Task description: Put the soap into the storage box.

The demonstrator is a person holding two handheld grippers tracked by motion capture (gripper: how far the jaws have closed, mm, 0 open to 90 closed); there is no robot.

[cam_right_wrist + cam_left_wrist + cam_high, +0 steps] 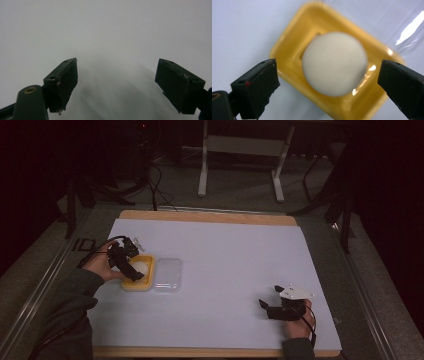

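A yellow tray lies at the left of the white table sheet, with a white ball in it. My left gripper hovers over the tray, pointing down. In the left gripper view the white ball rests in the yellow tray, and my left gripper is open, its jaws wide on either side of the ball and apart from it. My right gripper rests low at the front right, open over bare sheet; the right gripper view shows the gripper with nothing between its jaws.
A clear plastic lid lies right beside the tray, and its glossy edge shows in the left gripper view. The wooden table edge frames the sheet. Table legs and cables stand on the floor beyond.
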